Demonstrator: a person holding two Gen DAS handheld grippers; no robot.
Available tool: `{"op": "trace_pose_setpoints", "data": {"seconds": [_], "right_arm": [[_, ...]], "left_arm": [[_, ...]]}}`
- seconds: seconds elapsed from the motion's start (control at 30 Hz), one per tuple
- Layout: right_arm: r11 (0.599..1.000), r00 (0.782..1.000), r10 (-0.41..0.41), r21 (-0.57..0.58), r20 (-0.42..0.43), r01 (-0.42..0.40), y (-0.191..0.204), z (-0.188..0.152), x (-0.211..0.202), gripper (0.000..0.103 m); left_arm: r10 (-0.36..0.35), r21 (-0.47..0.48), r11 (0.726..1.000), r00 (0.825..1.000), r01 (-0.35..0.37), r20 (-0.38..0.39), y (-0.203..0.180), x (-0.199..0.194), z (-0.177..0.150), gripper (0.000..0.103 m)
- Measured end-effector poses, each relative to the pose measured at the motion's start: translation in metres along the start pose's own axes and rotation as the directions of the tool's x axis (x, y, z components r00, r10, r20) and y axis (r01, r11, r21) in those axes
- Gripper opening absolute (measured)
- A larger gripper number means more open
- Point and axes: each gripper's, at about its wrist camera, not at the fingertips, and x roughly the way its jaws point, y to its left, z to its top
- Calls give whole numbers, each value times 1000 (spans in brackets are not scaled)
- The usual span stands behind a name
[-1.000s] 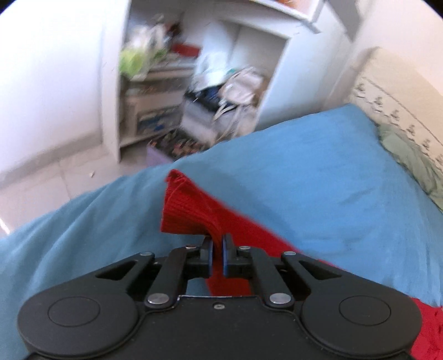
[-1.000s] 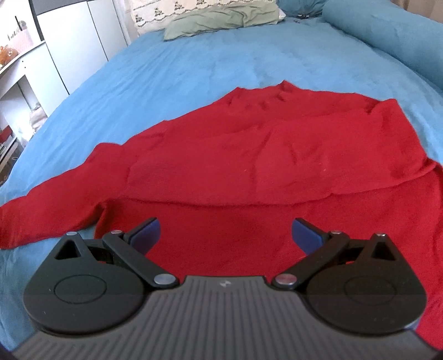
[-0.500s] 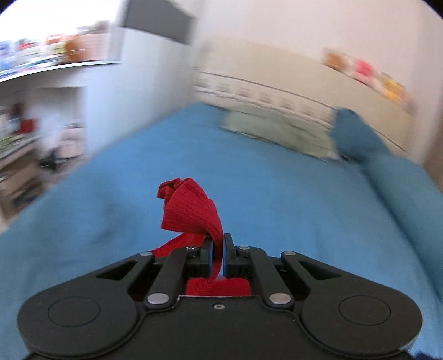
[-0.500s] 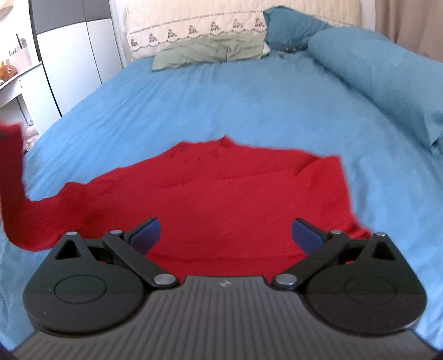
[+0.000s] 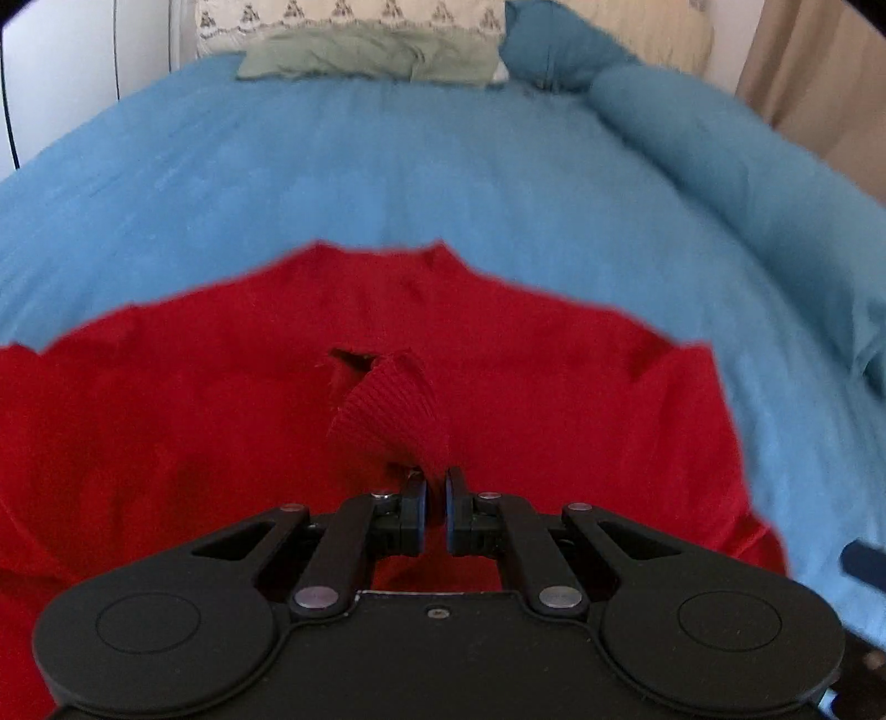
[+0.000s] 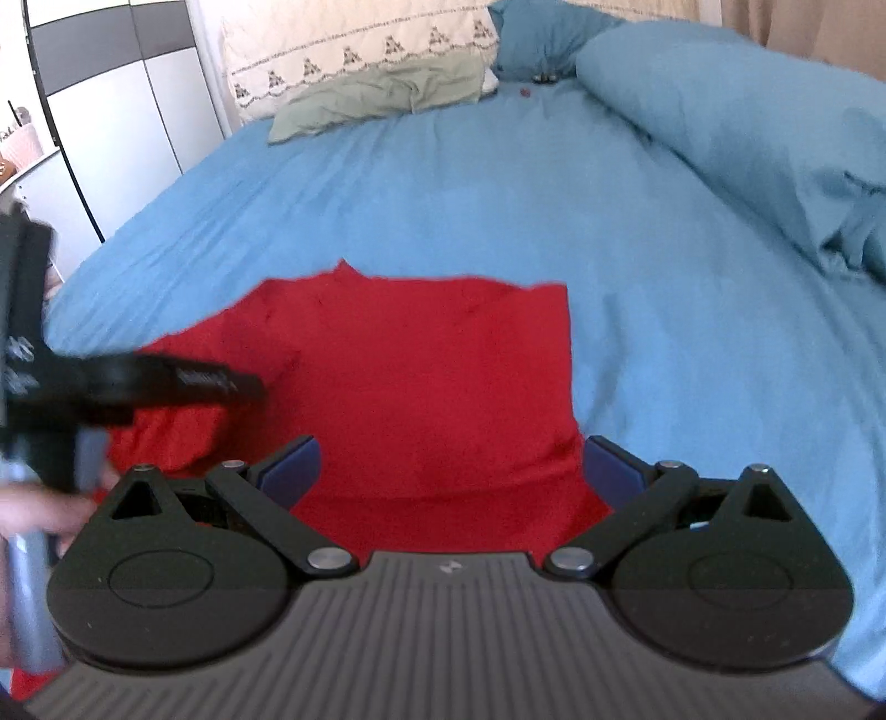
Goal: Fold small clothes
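Note:
A red knit sweater [image 5: 526, 382] lies spread on the blue bed [image 5: 387, 166]; it also shows in the right wrist view [image 6: 432, 376]. My left gripper [image 5: 434, 501] is shut on the ribbed sleeve cuff [image 5: 393, 415] and holds it above the sweater's body. It shows blurred at the left of the right wrist view [image 6: 166, 382]. My right gripper [image 6: 451, 465] is open and empty, just above the sweater's near part.
A green pillow [image 6: 382, 94] and a cream embroidered pillow [image 6: 354, 50] lie at the head of the bed. A rolled blue duvet [image 6: 747, 127] runs along the right side. A white wardrobe [image 6: 122, 105] stands at the left.
My left gripper has carried the sleeve cuff from the bed's left edge across over the sweater's body. The sweater's right side now lies folded in. My right gripper has stayed open and drawn back.

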Motion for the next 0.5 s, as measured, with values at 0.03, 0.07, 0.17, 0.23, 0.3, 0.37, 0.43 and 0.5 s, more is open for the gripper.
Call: {"op": "trace_pose_setpoints", "data": {"seconds": [0.03, 0.07, 0.17, 0.23, 0.3, 0.37, 0.43, 0.5], "right_arm": [[1000, 1000, 0, 5, -5, 0, -2, -3, 3, 103], [1000, 1000, 2, 13, -11, -2, -5, -5, 6, 103], [999, 1000, 16, 43, -24, -15, -10, -9, 9, 103], [999, 999, 23, 42, -27, -22, -7, -7, 11, 103], [999, 999, 27, 23, -27, -26, -2, -3, 10, 103], [999, 999, 40, 1, -27, -40, 7, 3, 10, 103], [998, 996, 59, -22, -61, -60, 21, 9, 17, 103], [995, 991, 89, -30, -104, -92, 39, 13, 30, 103]], "left_arm": [[5, 10, 1000, 1000, -4, -6, 1, 3, -3, 8], [6, 19, 1000, 1000, -6, -11, 1, 4, -3, 9], [3, 29, 1000, 1000, -2, -19, 5, -2, 0, 51], [4, 34, 999, 1000, -4, 16, 10, -19, 1, 78], [25, 56, 998, 999, -27, 32, 18, -38, -1, 81], [73, 65, 995, 996, -76, 41, 29, -54, -4, 87], [106, 53, 993, 993, -108, 41, 49, -69, -10, 88], [144, 31, 989, 989, -145, 22, 71, -76, -17, 88]]}}
